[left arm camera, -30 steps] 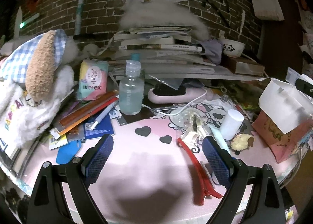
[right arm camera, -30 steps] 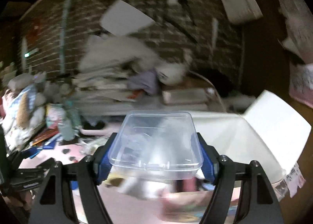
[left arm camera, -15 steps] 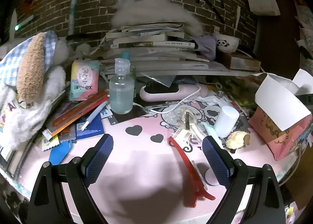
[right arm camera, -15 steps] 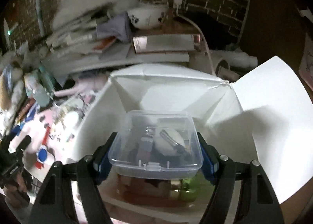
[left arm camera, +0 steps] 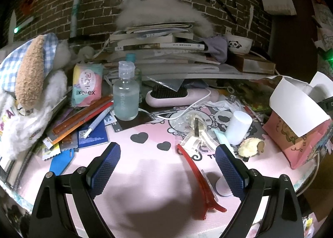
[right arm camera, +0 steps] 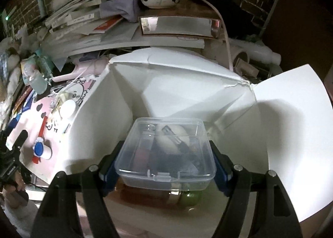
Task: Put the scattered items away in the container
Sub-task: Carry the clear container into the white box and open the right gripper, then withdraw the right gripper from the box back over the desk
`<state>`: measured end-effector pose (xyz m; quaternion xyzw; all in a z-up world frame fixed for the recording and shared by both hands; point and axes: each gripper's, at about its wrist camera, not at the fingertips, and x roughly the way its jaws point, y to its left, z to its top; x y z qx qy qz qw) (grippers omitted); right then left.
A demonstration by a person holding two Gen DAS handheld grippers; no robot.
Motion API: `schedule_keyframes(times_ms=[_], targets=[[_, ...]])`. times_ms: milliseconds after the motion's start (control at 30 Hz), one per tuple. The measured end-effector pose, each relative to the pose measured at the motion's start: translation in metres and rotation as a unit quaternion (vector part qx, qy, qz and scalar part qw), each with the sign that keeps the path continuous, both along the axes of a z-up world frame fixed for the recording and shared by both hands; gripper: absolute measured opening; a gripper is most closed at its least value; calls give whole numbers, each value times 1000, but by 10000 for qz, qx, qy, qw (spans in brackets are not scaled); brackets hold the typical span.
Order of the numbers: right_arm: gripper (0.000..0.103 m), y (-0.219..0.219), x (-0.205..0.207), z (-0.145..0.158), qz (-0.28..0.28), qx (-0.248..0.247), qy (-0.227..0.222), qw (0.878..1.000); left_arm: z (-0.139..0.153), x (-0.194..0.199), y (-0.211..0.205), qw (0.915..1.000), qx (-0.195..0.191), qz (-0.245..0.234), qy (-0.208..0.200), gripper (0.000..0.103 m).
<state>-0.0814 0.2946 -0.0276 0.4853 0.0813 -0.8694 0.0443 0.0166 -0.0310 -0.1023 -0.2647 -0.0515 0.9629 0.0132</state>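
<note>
My right gripper (right arm camera: pixel 164 163) is shut on a clear plastic box (right arm camera: pixel 166 150) with small items inside, held down in the mouth of the white-lined pink bag (right arm camera: pixel 187 84), above a few things at its bottom. In the left wrist view the same bag (left arm camera: pixel 299 125) stands at the right of the pink mat. My left gripper (left arm camera: pixel 167 167) hovers open over the mat with nothing between its fingers. Ahead of it lie a red hair clip (left arm camera: pixel 199 177), a white cylinder (left arm camera: pixel 238 127), a clear bottle (left arm camera: pixel 126 96), a pink hairbrush (left arm camera: pixel 179 94) and pens (left arm camera: pixel 83 117).
A plush toy (left arm camera: pixel 27 84) crowds the left edge. Stacked books (left arm camera: pixel 160 48) and a panda bowl (left arm camera: pixel 238 45) fill the back against the brick wall. A white cable (left arm camera: pixel 187 109) crosses the mat. A Kotex pack (left arm camera: pixel 87 84) leans at back left. The mat's front edge is near.
My right gripper has swung from above the table down into the open bag, lowering the clear box deeper. The left gripper has drifted slightly back and stays open.
</note>
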Motion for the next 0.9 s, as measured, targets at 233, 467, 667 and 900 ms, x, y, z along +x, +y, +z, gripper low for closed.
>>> schedule_keyframes(times_ms=[233, 467, 667, 900], targets=[[75, 1, 1, -1, 10, -142, -45, 9999, 0, 0, 0, 10000, -7, -1, -5, 91], [81, -3, 9, 7, 2, -257, 309, 9992, -1, 0, 0, 10000, -7, -14, -29, 91], [84, -11, 23, 28, 141, -786, 898, 9928, -3, 3, 4, 9999, -49, -144, 5, 91], [90, -47, 57, 40, 746, -1284, 1647, 9751, -8, 14, 15, 9984, -245, -509, 45, 91]])
